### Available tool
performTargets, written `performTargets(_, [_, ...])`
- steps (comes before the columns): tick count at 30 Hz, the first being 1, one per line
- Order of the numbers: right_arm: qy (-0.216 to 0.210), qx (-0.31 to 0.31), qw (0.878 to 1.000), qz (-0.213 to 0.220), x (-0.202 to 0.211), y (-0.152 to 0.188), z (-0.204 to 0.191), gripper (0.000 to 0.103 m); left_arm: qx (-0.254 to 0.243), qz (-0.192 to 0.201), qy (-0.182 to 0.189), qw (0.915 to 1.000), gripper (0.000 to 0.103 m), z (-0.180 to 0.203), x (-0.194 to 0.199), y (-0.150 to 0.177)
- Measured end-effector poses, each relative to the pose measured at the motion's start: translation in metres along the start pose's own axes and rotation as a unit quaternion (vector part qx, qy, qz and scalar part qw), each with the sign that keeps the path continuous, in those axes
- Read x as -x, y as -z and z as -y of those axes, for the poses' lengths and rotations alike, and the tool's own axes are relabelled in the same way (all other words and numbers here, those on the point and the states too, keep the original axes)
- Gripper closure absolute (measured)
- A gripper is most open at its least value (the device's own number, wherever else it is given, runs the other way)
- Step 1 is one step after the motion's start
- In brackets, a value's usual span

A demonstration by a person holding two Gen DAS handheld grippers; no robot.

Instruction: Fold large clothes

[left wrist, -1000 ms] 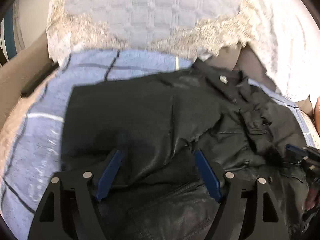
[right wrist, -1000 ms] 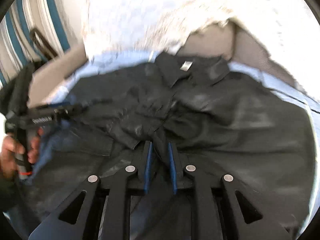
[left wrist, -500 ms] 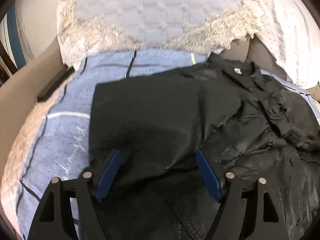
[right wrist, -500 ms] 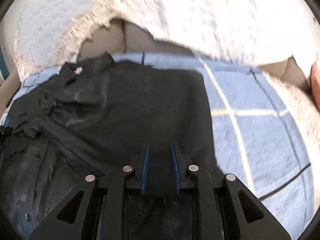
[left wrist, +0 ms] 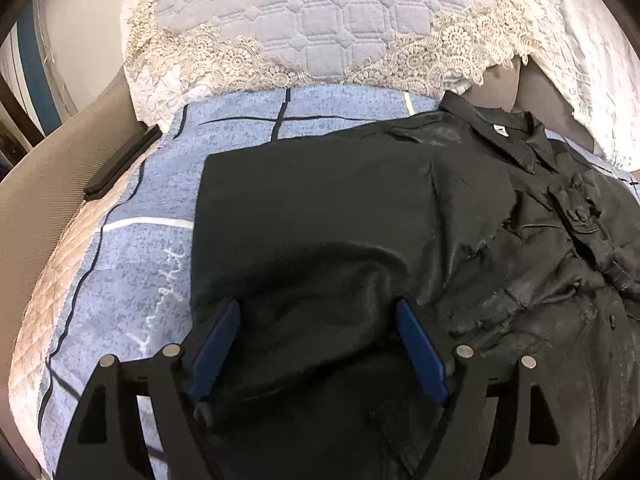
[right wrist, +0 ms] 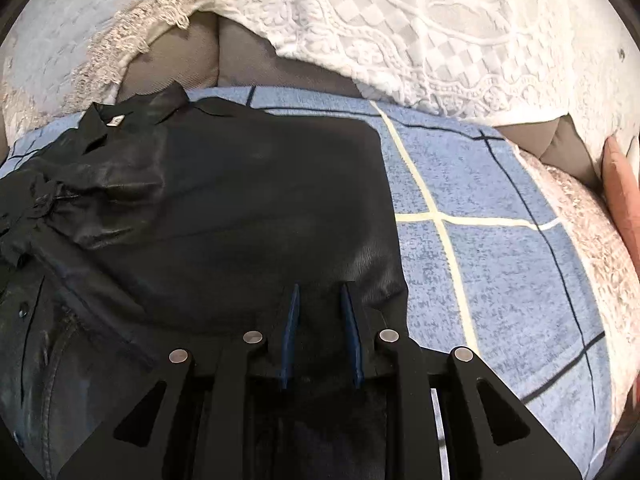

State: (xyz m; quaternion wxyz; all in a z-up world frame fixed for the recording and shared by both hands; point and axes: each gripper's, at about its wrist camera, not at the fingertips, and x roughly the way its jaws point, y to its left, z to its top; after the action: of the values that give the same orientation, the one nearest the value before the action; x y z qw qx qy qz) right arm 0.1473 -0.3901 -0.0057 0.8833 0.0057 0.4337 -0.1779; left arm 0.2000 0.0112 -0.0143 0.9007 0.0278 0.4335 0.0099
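On a blue checked blanket (left wrist: 132,208), the black shirt (left wrist: 344,216) lies lengthwise, collar (left wrist: 496,132) away. Left gripper (left wrist: 318,320) gapes wide; right gripper (right wrist: 319,300) pinches its fabric.

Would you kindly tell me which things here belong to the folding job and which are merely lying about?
Belongs to the job:
black shirt
left gripper
right gripper

Just lying about:
blue checked blanket
lace-edged quilted cover
black bar

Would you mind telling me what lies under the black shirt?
The black shirt lies on a blue blanket with dark and pale grid lines, which shows past the shirt's left and right edges. Whatever is directly beneath the shirt is covered.
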Motion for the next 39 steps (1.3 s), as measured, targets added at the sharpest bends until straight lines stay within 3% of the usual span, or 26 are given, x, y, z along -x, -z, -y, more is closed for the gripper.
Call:
performTargets(8, [-0.008, -0.028, 0.999, 0.015, 0.027, 0.015, 0.015, 0.080, -0.021, 0.027, 0.014, 0.9993, 0.021, 0.013, 0.038, 0.020])
performTargets(12, [-0.024, -0.042, 0.999, -0.011, 0.011, 0.024, 0.023, 0.080, -0.021, 0.000, 0.010, 0.9997, 0.021, 0.012, 0.020, 0.029])
performTargets(15, [-0.037, -0.061, 0.997, -0.003, 0.018, 0.023, 0.028, 0.080, -0.023, 0.007, 0.005, 0.9997, 0.021, 0.016, 0.027, 0.027])
performTargets(18, [-0.053, -0.080, 0.995, 0.011, 0.036, 0.030, 0.029, 0.072, -0.019, 0.016, 0.015, 0.9996, 0.021, 0.015, 0.043, 0.031])
performTargets(25, [-0.095, -0.072, 0.992, 0.026, 0.073, 0.064, 0.009, 0.070, -0.020, 0.011, 0.026, 0.9994, 0.022, 0.017, 0.072, 0.063])
performTargets(35, [-0.136, -0.051, 0.989, 0.005, 0.114, 0.125, -0.030, 0.070, -0.043, 0.017, 0.058, 0.9973, 0.021, 0.030, 0.119, 0.116])
performTargets(37, [-0.138, -0.052, 0.989, 0.010, 0.121, 0.129, -0.029, 0.062, -0.052, 0.015, 0.050, 0.9972, 0.021, 0.030, 0.124, 0.126])
performTargets(39, [-0.136, -0.052, 0.989, 0.012, 0.127, 0.131, -0.026, 0.045, -0.058, 0.011, 0.044, 0.9972, 0.022, 0.028, 0.127, 0.132])
